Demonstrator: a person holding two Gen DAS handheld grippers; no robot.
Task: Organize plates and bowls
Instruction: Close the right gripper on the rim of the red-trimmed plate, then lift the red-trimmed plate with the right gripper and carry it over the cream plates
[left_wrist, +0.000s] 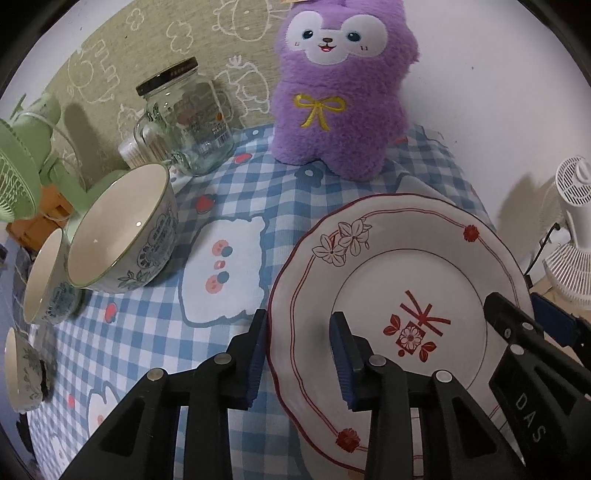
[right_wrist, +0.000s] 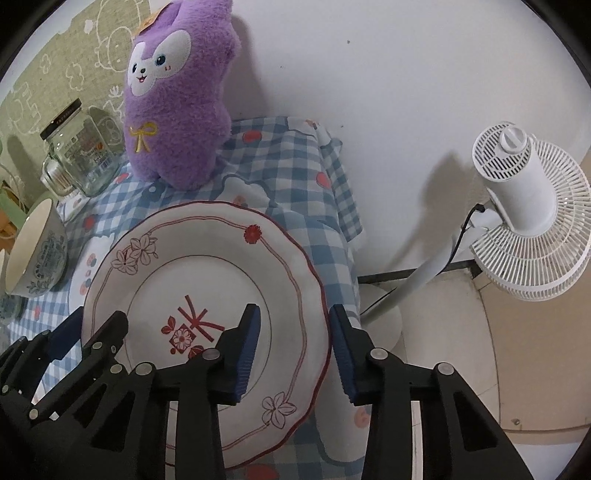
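The plate (left_wrist: 399, 295) lies on the checked cloth of the counter (left_wrist: 236, 192), near its right edge and in front of the purple plush toy (left_wrist: 340, 92). Both tools straddle opposite sides of its rim. The left tool (left_wrist: 299, 354) has one pad outside the left rim and one over the plate's face; the right tool (right_wrist: 293, 350) has one pad over the face and one beyond the right rim. A gap shows between pads and china on both sides, so neither tool is clenched on the plate yet; both stand part-spread.

Procedure, as judged from this position: close each tool squarely on the rim, pads flat to the upper and lower faces, not on the scalloped edge alone. Tighten both sides evenly. Lift level, because glazed china is likely to slip from a one-sided pinch. Keep the plate clear of the plush toy during the lift.

View differences: the left wrist view shows the large bowl (left_wrist: 122, 229) tilted on its side, two smaller bowls (left_wrist: 48, 277) beyond it, the glass jar (left_wrist: 188, 118) and a green fan (left_wrist: 22, 162). The right wrist view shows the counter's right edge, the hanging cloth, the floor and the white fan (right_wrist: 528, 218); only the large bowl appears there.
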